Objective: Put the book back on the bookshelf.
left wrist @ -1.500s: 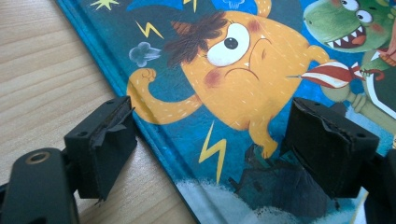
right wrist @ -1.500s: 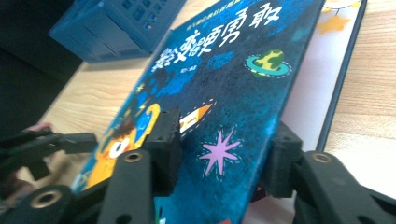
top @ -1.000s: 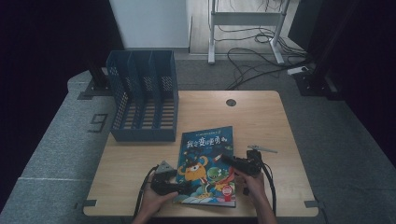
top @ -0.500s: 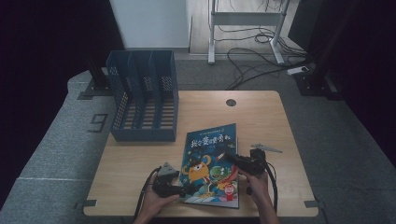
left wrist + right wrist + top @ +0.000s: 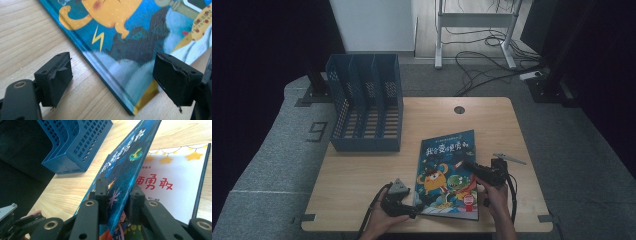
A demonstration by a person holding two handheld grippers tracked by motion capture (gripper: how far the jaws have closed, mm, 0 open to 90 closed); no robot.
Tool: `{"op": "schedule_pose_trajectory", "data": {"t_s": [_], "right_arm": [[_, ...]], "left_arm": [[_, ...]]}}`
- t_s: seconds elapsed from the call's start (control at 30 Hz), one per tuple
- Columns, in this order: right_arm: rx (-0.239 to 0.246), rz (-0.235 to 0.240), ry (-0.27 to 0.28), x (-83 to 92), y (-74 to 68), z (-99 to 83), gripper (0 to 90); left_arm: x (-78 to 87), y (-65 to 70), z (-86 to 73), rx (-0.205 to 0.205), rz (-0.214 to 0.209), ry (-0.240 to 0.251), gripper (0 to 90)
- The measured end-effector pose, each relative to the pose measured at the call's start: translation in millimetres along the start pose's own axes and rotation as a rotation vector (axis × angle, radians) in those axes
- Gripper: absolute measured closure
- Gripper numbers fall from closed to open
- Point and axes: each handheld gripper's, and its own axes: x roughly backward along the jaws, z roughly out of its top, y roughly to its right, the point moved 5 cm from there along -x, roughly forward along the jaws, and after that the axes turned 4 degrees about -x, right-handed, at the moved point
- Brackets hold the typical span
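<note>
Right gripper view: my right gripper (image 5: 117, 195) has its jaws pinched on the front cover (image 5: 125, 165) of the picture book (image 5: 447, 172), and they have just been closing on it. The cover is lifted off the white title page (image 5: 172, 182), which lies flat beneath it. In the high view the book lies on the wooden table (image 5: 362, 170), in front and to the right of the blue file rack (image 5: 364, 102). My left gripper (image 5: 112, 75) sits at the book's lower left corner, farther from the rack, its jaws spread wide and gripping nothing; the corner lies between them, untouched.
</note>
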Motion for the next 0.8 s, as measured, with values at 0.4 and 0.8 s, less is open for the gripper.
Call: {"op": "schedule_pose_trajectory", "data": {"t_s": [0.4,0.8], "right_arm": [[-0.013,-0.014,0.014,6.4,6.5,4.1,74.2],[-0.022,-0.033,0.037,11.1,10.6,6.6,74.4]], "left_arm": [[-0.7,5.5,-1.8,-0.02,0.006,-0.017,14.6],[-5.2,10.2,-3.2,-0.053,0.044,-0.039,13.0]]}}
